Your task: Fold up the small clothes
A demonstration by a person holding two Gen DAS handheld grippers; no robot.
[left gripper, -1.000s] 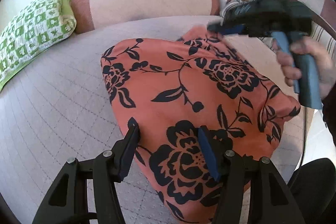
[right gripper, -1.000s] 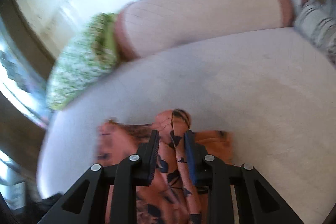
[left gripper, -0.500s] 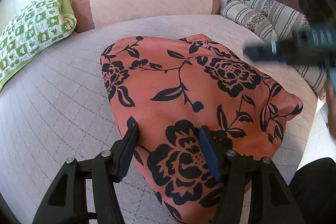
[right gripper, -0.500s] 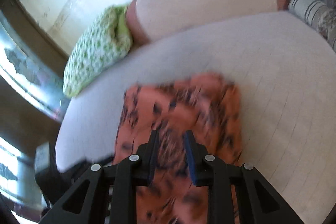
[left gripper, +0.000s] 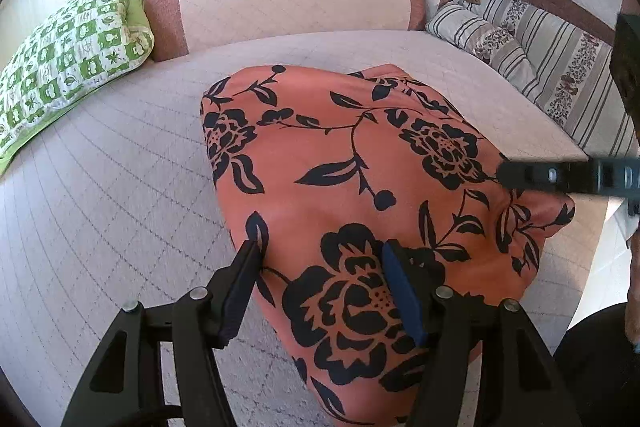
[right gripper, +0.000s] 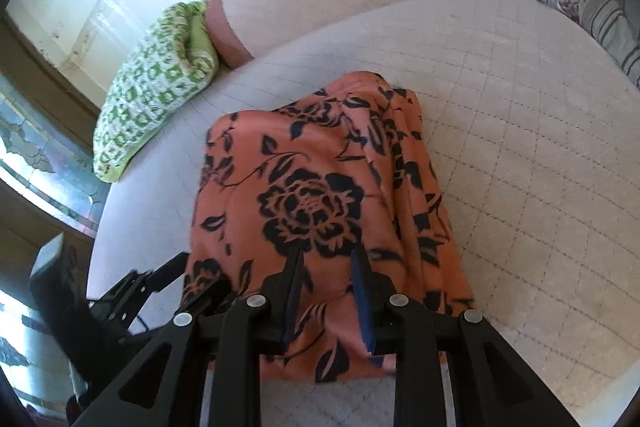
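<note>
Orange floral garment (left gripper: 352, 167) flat under both tools; left tool (left gripper: 320, 259) parted, right tool (right gripper: 326, 263) narrowly parted, both empty.

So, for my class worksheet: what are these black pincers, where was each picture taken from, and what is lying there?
There is no robot here. A person holds a two-finger gripper in each hand, and each gripper carries a camera that looks along its fingers. One picture comes from the left gripper, the other from the right gripper. Both hang over an orange garment with black flowers, which lies on a pale quilted cover. The left jaws stand wide apart and the right jaws have only a narrow gap. Neither seems to pinch the cloth, so nothing is held. Behind the garment lie a green checked pillow and a striped pillow.
</note>
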